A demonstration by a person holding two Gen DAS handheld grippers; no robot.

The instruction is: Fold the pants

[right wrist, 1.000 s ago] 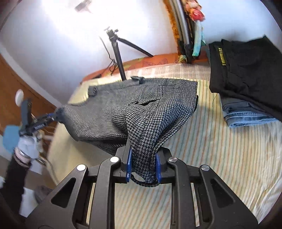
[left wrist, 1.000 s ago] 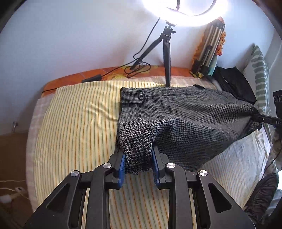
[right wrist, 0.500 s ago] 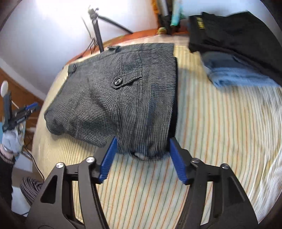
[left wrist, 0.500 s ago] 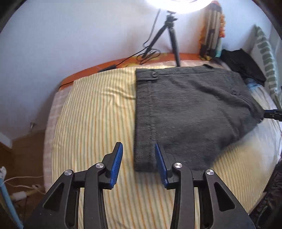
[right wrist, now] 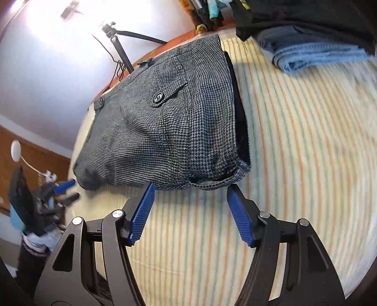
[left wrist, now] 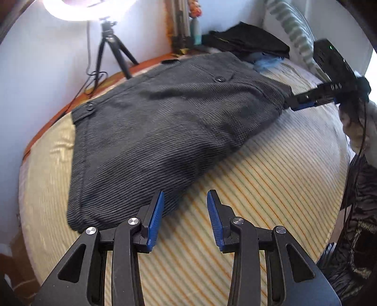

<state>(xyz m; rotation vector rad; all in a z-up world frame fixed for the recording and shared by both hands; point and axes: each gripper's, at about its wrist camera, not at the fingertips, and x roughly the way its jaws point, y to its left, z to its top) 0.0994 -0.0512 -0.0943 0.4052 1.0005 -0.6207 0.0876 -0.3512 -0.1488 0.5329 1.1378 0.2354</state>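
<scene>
where the grey checked pants [left wrist: 165,131] lie folded on the striped bed sheet [left wrist: 271,188], both grippers are just off the cloth and hold nothing. the left gripper [left wrist: 185,219] has its blue pads [left wrist: 155,219] wide apart, with one pad just beside the near edge of the pants and the other over bare sheet. the right gripper [right wrist: 190,211] is spread wide too, and a thin loop of cloth hangs from the pants edge just past its tips. the left wrist view shows things the other does not: the bright ring light [left wrist: 80,9] on its tripod [left wrist: 113,51], a striped pillow [left wrist: 292,30] by the wall, and the right gripper [left wrist: 304,101] from the side, close to the far corner of the pants, though you cannot tell if it touches. that view is a bit blurry, so the cloth looks plain dark grey. the right wrist view is sharper on the pants and shows the small check pattern, a pocket flap with a black button [right wrist: 158,97], and the dark inside of the fold along one edge. it also shows folded blue jeans [right wrist: 315,54] under a black garment [right wrist: 306,16] at the top, well apart from the pants, and the left gripper [right wrist: 63,190] down by the corner of the pants, blurred.
</scene>
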